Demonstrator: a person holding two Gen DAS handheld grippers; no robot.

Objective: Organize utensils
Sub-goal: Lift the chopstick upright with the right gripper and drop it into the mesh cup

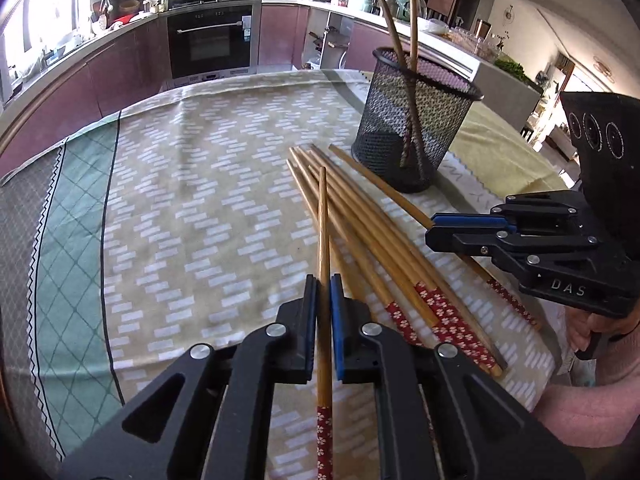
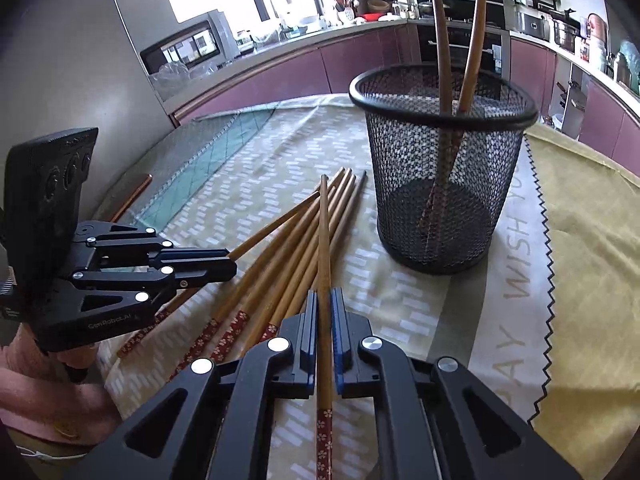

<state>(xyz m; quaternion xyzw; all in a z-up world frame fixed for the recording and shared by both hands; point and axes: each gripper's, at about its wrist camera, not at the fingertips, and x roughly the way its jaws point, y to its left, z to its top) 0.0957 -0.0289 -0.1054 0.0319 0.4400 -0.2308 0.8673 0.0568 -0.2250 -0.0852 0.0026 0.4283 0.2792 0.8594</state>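
Observation:
Several wooden chopsticks [image 1: 372, 252] with red flowered ends lie in a fan on the tablecloth, also in the right wrist view [image 2: 280, 264]. My left gripper [image 1: 324, 284] is shut on one chopstick [image 1: 323, 232] just above the pile. My right gripper [image 2: 324, 300] is shut on another chopstick [image 2: 324, 240]. Each gripper shows in the other's view, right [image 1: 434, 232] and left [image 2: 230, 264]. A black mesh holder [image 1: 416, 120] stands beyond the pile with two chopsticks [image 2: 448, 40] upright in it, and shows in the right wrist view [image 2: 440, 168].
The table is covered by a patterned yellow-green tablecloth [image 1: 180, 184] and a yellow cloth with lettering [image 2: 520, 280]. Kitchen counters and an oven [image 1: 210, 40] run behind the table. A person's pink sleeve [image 1: 592, 392] is at the near right edge.

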